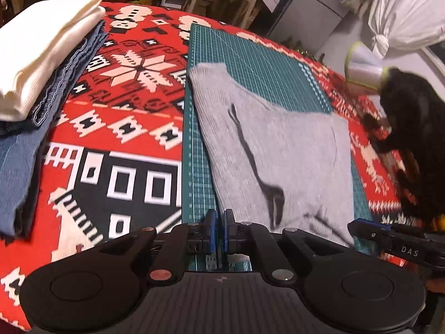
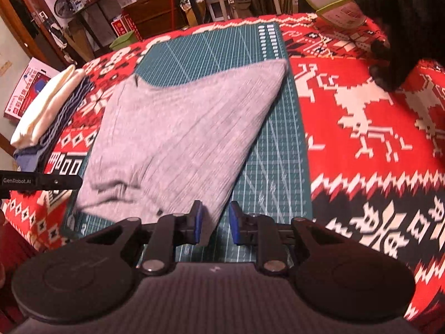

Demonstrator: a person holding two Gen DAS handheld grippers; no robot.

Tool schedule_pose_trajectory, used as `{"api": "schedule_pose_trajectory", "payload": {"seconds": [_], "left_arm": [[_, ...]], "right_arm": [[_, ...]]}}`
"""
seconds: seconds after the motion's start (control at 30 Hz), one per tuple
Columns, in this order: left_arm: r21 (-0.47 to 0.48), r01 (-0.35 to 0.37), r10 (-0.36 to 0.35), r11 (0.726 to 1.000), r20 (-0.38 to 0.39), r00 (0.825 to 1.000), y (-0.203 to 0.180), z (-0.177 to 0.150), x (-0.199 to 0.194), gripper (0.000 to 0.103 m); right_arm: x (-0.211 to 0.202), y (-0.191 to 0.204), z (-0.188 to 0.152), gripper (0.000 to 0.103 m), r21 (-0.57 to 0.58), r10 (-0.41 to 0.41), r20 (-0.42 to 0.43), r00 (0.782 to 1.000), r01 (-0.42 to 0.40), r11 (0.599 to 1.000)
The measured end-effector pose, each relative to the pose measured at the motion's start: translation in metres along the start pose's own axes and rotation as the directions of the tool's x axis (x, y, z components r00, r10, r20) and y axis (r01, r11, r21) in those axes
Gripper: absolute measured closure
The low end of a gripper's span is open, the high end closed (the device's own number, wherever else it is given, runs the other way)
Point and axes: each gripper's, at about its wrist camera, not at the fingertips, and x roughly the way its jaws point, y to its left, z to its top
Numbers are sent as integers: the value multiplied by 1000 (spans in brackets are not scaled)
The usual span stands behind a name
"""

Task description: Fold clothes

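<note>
A grey ribbed knit garment [image 1: 278,153] lies folded on a green cutting mat [image 1: 250,55], a dark drawstring running down its front. My left gripper [image 1: 219,214] is shut at the mat's near edge, just left of the garment's near-left corner, with nothing seen between its pads. In the right wrist view the grey garment [image 2: 172,133] lies slanted across the mat [image 2: 278,153]. My right gripper [image 2: 215,204] is open, and the garment's near corner lies between its fingers, against the left pad [image 2: 198,220].
A stack of folded clothes [image 1: 41,55], white on top of blue, sits at the left on the red patterned cover [image 1: 125,111]. A black furry animal [image 1: 411,139] in a clear cone collar stands at the right edge. Shelves, chairs and boxes lie beyond the table.
</note>
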Motion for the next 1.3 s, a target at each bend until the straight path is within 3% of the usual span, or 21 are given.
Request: {"api": "schedule_pose_trajectory", "payload": {"seconds": [0.13,0.2,0.27,0.53,0.83,1.1,1.3], "left_arm": [[12,-2,2,1000,-6,1000,-4,-5,0,99],[14,6,-5,1000,-9,1000,-5,-6,0,99],[7,21,-21,1000,-18,1000,-5,-8,0,99],[12,7,-6,1000,-24,1000,-8,-12,1,99],[38,22,-21,999,-31,999,-24,-26,-9,100],[41,-6,9,999,-60,998,-26,-36,-11,100],[78,-36,37,996,-6,999,-28,-33,-27,99]], "right_arm": [[-3,4,-5,81,-25,-14,1,1000,14,1000],[-4,5,-6,84,-43,-19,-1,1000,19,999],[-6,4,-8,95,-45,-6,2,1000,6,999],[-11,-1,-10,102,-47,-15,6,1000,16,999],[-24,-9,-15,103,-40,-14,16,1000,15,999],[-30,-17,-27,103,-31,-22,-9,1000,22,999],[-44,-9,-25,97,-72,1,53,999,3,997]]}}
